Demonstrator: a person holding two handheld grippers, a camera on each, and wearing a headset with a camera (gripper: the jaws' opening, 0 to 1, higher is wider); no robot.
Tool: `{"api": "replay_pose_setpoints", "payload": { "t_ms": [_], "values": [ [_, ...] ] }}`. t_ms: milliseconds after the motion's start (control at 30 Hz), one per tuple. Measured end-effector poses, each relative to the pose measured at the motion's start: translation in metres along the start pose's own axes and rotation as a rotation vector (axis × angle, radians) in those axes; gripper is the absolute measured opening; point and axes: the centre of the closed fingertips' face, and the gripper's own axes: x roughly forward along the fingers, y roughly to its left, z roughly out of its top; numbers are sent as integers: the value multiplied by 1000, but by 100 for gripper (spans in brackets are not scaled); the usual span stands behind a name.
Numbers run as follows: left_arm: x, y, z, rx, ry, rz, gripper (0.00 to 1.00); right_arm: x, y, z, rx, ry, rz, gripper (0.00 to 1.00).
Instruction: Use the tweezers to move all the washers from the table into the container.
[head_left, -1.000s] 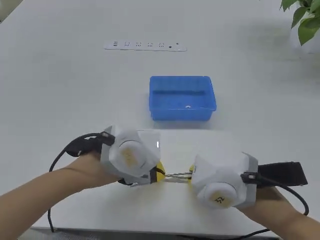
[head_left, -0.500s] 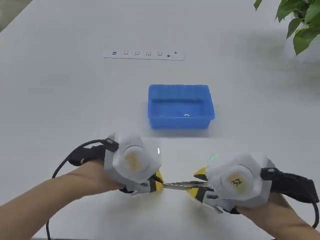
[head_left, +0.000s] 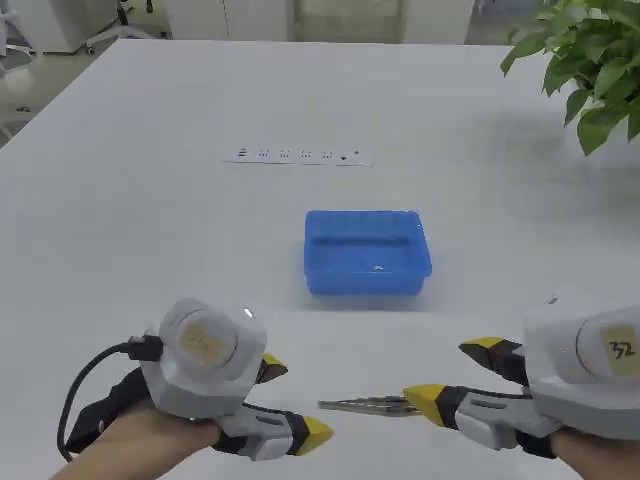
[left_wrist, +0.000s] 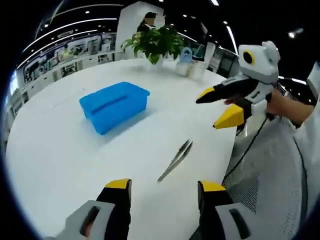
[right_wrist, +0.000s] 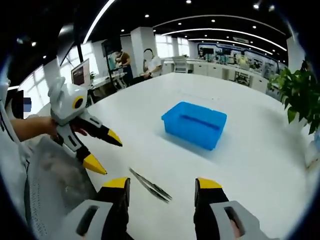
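White office table with tweezers lying loose, bottom centre of the head view
The tweezers lie flat between the left gripper and right gripper, each with jaws wide apart, holding nothing; the blue container sits mid-frame above. Risk: thin, flat tweezers near the table's front edge may skid off under a clumsy pinch

Cropped by the head view's right and bottom edges: right gripper, most of its body and the hand behind. Right end of tweezers lost behind its lower jaw. Pale speck inside container, too small to call a washer. Plant clipped at the top-right corner. Power strip sockets too small to count.
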Motion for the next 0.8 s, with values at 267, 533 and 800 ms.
{"api": "replay_pose_setpoints", "payload": {
  "t_ms": [267, 533, 800],
  "values": [
    [-46, 20, 19, -62, -123, 198, 84, -12, 3, 11, 18, -51, -27, 66],
    [-79, 44, 29, -135, -249, 348, 98, -19, -3, 23, 54, -117, -72, 77],
    [-92, 50, 30, -140, -272, 418, 99, -21, -7, 22, 53, -120, -101, 87]
  ]
}}
